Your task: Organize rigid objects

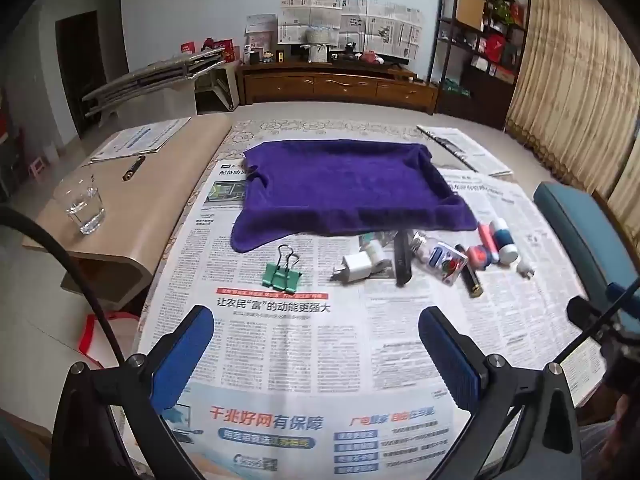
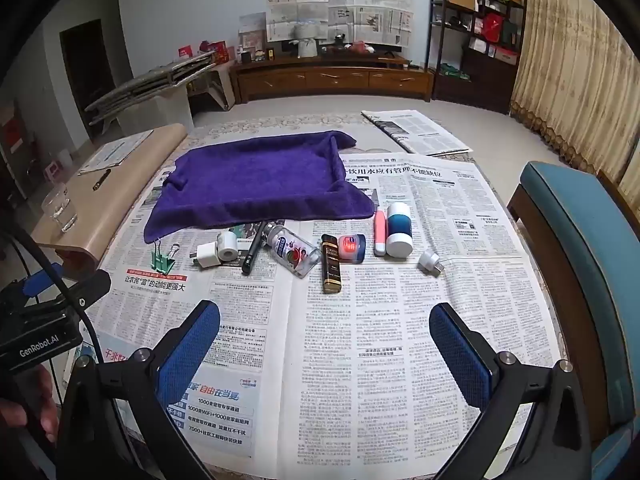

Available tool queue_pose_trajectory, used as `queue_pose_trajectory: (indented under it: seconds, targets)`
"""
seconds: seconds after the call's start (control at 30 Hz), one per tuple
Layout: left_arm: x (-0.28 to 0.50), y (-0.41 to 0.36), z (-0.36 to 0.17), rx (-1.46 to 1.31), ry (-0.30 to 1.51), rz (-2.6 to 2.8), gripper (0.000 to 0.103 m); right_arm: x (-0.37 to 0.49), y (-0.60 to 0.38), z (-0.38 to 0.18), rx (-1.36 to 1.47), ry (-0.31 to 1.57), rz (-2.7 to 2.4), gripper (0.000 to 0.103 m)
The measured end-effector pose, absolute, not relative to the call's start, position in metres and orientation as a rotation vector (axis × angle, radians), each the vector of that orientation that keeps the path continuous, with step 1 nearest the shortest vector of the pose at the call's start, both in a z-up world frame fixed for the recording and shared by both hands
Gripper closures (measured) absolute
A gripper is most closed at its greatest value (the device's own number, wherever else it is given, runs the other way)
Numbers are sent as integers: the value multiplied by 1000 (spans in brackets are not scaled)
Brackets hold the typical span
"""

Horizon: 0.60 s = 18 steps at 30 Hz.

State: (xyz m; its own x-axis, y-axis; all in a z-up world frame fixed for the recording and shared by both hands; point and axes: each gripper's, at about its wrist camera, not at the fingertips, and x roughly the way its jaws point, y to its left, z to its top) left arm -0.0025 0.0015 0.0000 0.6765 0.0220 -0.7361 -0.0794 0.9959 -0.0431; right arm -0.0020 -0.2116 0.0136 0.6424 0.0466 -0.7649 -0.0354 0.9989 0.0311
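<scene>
A row of small objects lies on the newspaper in front of a purple towel (image 1: 344, 188) (image 2: 256, 184). From left: a green binder clip (image 1: 282, 274) (image 2: 163, 258), a white charger (image 1: 356, 270) (image 2: 208, 256), a white tape roll (image 2: 228, 245), a black pen (image 1: 402, 260) (image 2: 254, 248), a clear bottle (image 2: 294, 254), a dark brown tube (image 2: 331, 264), a small red jar (image 2: 352, 249), a pink stick (image 2: 379, 233), a blue-and-white container (image 2: 399, 230) and a white plug (image 2: 430, 261). My left gripper (image 1: 316, 344) and right gripper (image 2: 324, 340) hover open and empty, short of the row.
A glass of water (image 1: 84, 208) and a dark pen (image 1: 134, 168) rest on the beige side table (image 1: 168, 184) at left. A blue chair (image 2: 576, 248) stands at right. A folded newspaper (image 2: 416, 132) lies behind the towel.
</scene>
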Motion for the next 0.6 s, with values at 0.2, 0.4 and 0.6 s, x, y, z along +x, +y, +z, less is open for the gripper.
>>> queue_pose_trajectory:
  seconds: [0.2, 0.4, 0.6]
  targets:
    - [-12, 4, -3, -45, 850, 66, 0, -3, -217, 15, 41, 878, 47, 0]
    - [-11, 6, 1, -26, 852, 54, 0, -2, -217, 18, 36, 888, 40, 0]
    - [-14, 7, 4, -32, 842, 54, 0, -6, -217, 21, 40, 880, 40, 0]
